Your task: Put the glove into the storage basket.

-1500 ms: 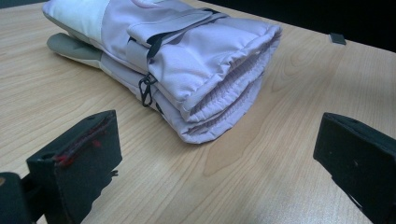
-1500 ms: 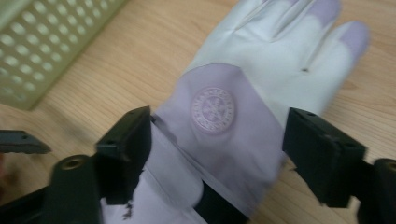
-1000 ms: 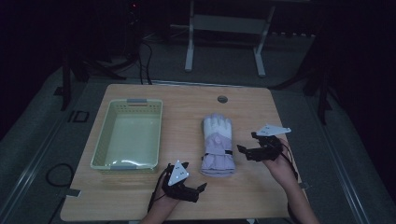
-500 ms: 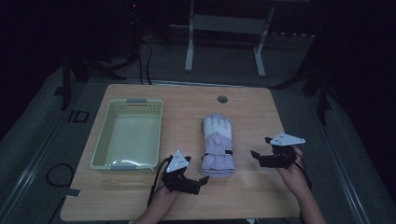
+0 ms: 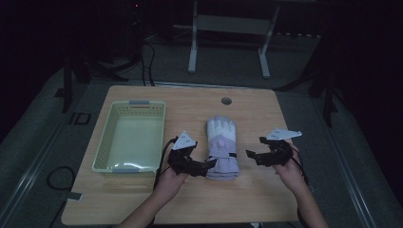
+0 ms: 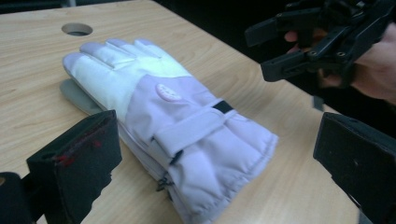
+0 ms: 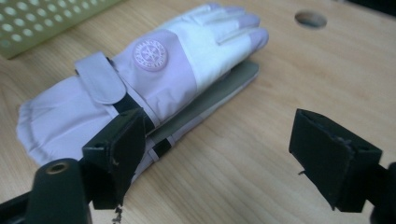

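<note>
We see a padded glove (image 5: 221, 147), lilac at the cuff and white over the fingers, with a round badge and a wrist strap, lying flat on the table (image 5: 247, 199). Our left claw (image 5: 209, 165), jaws apart, sits at its cuff; our right claw (image 5: 253, 153), also open, hovers beside it. A pale basket (image 5: 130, 137) stands left.

1. Glove (image 5: 221, 147): lilac cuff and strap, white back panel, grey underside, round pale-pink embossed badge (black tab by the strap).
2. Basket (image 5: 109, 142): pale yellow-green, walls patterned with small round holes, grey end tabs.
3. Table (image 5: 266, 190): light wood grain.
4. Left gripper (image 5: 208, 166): black, red marks on one pad.
</note>
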Demonstrator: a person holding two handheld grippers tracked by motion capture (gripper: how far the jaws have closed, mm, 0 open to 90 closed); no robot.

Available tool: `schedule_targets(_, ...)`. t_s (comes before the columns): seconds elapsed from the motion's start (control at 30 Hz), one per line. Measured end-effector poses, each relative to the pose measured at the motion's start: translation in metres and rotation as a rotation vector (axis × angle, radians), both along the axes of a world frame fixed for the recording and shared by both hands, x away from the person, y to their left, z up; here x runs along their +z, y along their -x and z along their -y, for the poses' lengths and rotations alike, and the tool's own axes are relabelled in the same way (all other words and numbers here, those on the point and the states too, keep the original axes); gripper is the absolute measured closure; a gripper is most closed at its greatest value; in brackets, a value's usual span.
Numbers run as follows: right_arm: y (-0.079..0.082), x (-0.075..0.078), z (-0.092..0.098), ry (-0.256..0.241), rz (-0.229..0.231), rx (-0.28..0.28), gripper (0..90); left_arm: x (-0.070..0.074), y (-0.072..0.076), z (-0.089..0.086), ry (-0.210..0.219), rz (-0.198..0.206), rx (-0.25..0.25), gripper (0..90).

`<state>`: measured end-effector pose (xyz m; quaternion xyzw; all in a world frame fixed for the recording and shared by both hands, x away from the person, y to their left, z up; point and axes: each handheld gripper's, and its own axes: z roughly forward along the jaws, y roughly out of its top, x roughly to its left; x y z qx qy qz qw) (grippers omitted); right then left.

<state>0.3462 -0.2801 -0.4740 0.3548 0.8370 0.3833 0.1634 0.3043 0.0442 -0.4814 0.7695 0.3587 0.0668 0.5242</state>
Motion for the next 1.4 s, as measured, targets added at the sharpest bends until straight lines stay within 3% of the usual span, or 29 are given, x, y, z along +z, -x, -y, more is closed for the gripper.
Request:
schedule_targets(0.07,-0.007,0.000,-0.003,-0.039,-0.062,-0.018,13.1,-0.002,-0.008,0.003,-0.007,-0.057,-0.008,0.9)
schedule_targets(0.2,-0.019,-0.005,-0.013,-0.070,-0.077,-0.051,10.2,-0.007,-0.024,0.013,-0.054,-0.125,0.015,1.0)
schedule_targets(0.27,-0.027,-0.010,-0.018,-0.098,-0.112,-0.059,10.2,-0.010,-0.030,0.018,-0.077,-0.151,0.018,1.0)
schedule_targets(0.33,-0.035,-0.015,-0.023,-0.123,-0.140,-0.069,12.7,-0.013,-0.034,0.024,-0.107,-0.160,0.024,1.0)
schedule_targets(0.47,-0.046,-0.024,-0.034,-0.145,-0.152,-0.100,14.0,-0.020,-0.034,0.030,-0.130,-0.171,0.019,0.9)
schedule_targets(0.67,-0.048,-0.045,-0.043,-0.157,-0.211,-0.109,14.4,-0.041,-0.038,0.032,-0.142,-0.222,0.028,1.0)
schedule_targets(0.73,-0.048,-0.052,-0.044,-0.168,-0.238,-0.111,14.5,-0.047,-0.040,0.034,-0.158,-0.233,0.001,1.1)
schedule_targets(0.8,-0.048,-0.057,-0.043,-0.182,-0.254,-0.111,15.8,-0.050,-0.039,0.036,-0.175,-0.224,-0.013,7.5)
schedule_targets(0.9,-0.049,-0.062,-0.041,-0.191,-0.266,-0.104,17.9,-0.055,-0.040,0.039,-0.176,-0.245,-0.034,12.2)
schedule_targets(0.97,-0.049,-0.066,-0.040,-0.209,-0.289,-0.096,23.9,-0.057,-0.042,0.040,-0.172,-0.265,-0.046,14.4)
schedule_targets(1.17,-0.052,-0.072,-0.036,-0.299,-0.438,-0.081,50.0,-0.066,-0.050,0.041,-0.171,-0.355,-0.073,19.9)
schedule_targets(1.3,-0.052,-0.074,-0.038,-0.298,-0.477,-0.087,62.0,-0.068,-0.054,0.042,-0.193,-0.386,-0.074,23.4)
schedule_targets(1.4,-0.051,-0.073,-0.037,-0.279,-0.469,-0.079,72.4,-0.072,-0.055,0.040,-0.184,-0.407,-0.077,27.1)
